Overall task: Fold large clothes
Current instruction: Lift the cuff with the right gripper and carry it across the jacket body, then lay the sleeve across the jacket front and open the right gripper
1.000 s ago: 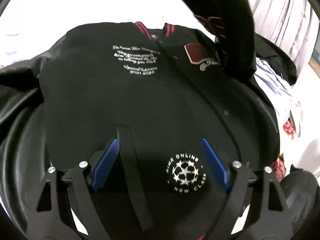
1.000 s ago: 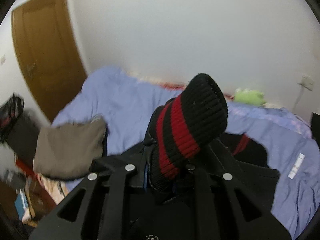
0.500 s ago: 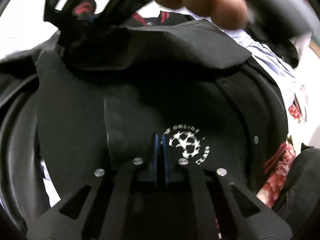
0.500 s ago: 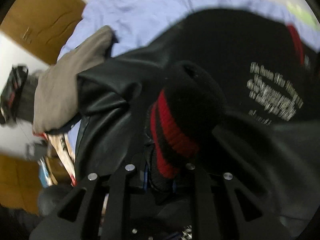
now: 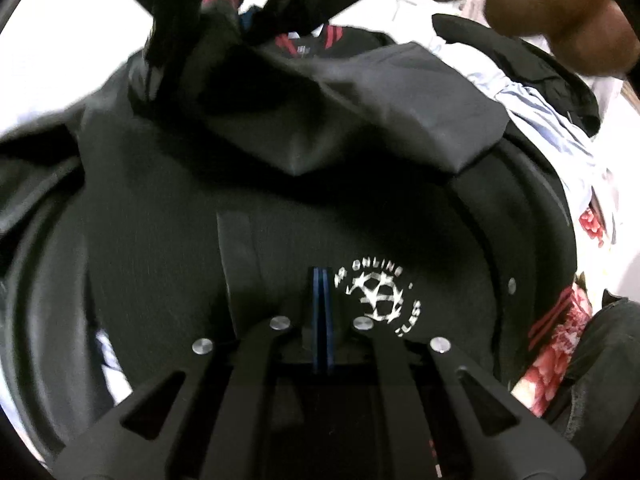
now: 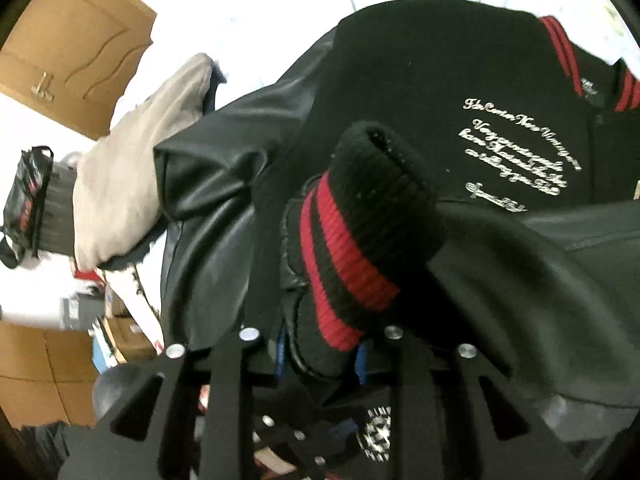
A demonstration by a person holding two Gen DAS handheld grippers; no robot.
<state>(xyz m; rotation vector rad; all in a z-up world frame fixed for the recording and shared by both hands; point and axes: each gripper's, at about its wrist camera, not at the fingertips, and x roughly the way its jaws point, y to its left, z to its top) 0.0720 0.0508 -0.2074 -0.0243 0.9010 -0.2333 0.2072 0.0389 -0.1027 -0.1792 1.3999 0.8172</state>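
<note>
A black varsity jacket (image 5: 160, 248) with red-striped collar and white prints lies front up on the bed. My left gripper (image 5: 322, 280) is shut, its blue pads together just above the jacket's hem beside the round star logo (image 5: 378, 294); no cloth shows between them. My right gripper (image 6: 320, 354) is shut on the sleeve's black-and-red ribbed cuff (image 6: 360, 232) and holds the leather sleeve (image 5: 360, 108) across the jacket's chest. The right gripper (image 5: 200, 12) also shows at the top of the left wrist view. The script print (image 6: 520, 152) shows beyond the cuff.
A beige folded garment (image 6: 132, 152) lies left of the jacket on the pale blue bedsheet (image 6: 280, 8). A wooden door (image 6: 68, 52) stands behind. Other clothes and a floral fabric (image 5: 560, 344) lie at the right. Boxes and clutter (image 6: 112, 332) sit beside the bed.
My left gripper has closed from wide open and stays low by the logo. My right gripper has swung down from high above the bed and carried the sleeve across the jacket's front.
</note>
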